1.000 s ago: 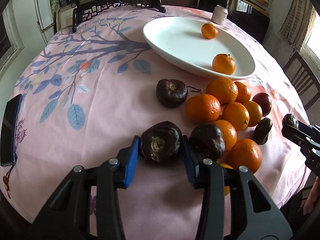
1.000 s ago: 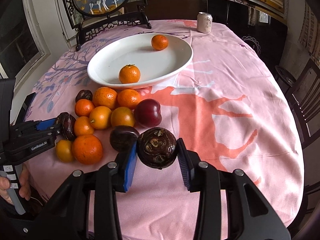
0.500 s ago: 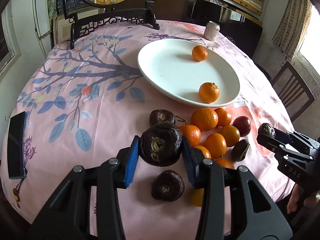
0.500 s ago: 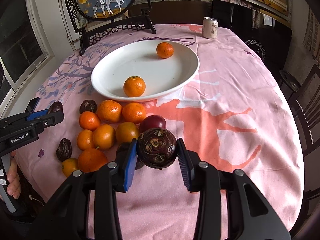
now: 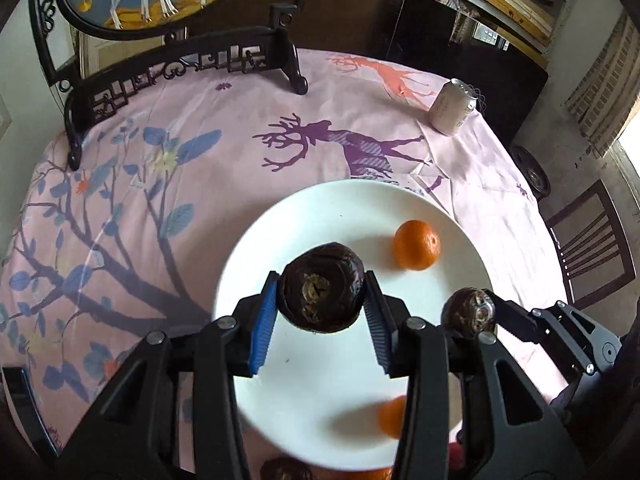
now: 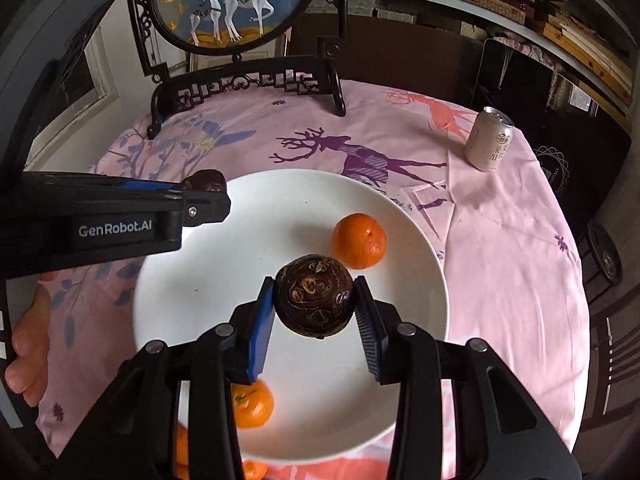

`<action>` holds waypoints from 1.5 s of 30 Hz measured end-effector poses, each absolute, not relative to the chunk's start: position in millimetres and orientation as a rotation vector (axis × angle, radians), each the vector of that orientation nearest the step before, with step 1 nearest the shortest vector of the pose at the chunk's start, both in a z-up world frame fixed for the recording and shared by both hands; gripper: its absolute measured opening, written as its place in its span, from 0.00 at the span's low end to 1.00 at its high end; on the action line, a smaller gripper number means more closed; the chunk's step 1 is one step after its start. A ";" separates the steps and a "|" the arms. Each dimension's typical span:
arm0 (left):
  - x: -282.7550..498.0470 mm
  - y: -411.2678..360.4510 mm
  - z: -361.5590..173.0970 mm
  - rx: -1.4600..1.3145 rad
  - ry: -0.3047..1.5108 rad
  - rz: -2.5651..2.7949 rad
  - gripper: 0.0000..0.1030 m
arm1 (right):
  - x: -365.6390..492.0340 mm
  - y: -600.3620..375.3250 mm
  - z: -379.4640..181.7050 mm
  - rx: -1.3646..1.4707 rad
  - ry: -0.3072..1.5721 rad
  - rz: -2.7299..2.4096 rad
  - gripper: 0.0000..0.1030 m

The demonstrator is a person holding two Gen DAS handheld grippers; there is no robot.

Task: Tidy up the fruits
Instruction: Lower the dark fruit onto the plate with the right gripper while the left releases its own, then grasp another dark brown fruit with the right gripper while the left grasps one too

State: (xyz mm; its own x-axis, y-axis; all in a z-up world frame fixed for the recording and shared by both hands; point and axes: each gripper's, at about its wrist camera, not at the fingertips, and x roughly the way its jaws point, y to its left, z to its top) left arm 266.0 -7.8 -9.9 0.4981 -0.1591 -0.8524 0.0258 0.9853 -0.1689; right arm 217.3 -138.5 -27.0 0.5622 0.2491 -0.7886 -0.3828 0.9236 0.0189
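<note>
Dark brown round fruits, one clamped in each gripper's fingers (image 5: 275,320), have moved from the counter's pile to above the white oval plate (image 5: 440,216), ready for release.

The left claw (image 5: 322,300) and the right claw (image 6: 314,302) are each held level, side by side, pads clamped on a load.

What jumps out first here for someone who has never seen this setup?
Two black grippers, left gripper and right gripper, each clamp a dark round fruit above the white plate. Two oranges lie on it, and an ornate deer picture stands at the table's far edge.
</note>
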 end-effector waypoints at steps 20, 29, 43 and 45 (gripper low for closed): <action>257.0 -2.1 5.6 -0.125 0.967 -0.121 0.84 | 211.5 -147.3 -19.1 -0.174 0.885 0.344 0.66; 101.2 9.3 1.0 -0.097 0.873 -0.135 0.90 | 85.0 -166.3 -11.4 -0.076 0.806 0.268 0.95; 25.9 37.1 -21.4 -0.127 0.878 -0.061 0.90 | 26.8 -166.5 -8.3 -0.060 0.805 0.253 0.95; 20.2 39.3 -23.5 -0.120 0.876 -0.049 0.90 | 22.4 -166.6 -12.3 -0.068 0.815 0.251 0.95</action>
State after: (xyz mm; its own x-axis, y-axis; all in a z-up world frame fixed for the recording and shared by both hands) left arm 20.2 39.3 -23.5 0.6395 -0.0920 -0.7633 -0.0064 0.9921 -0.1250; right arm 22.4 -166.6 -12.3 0.6577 0.1952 -0.7276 -0.2477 0.9682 0.0359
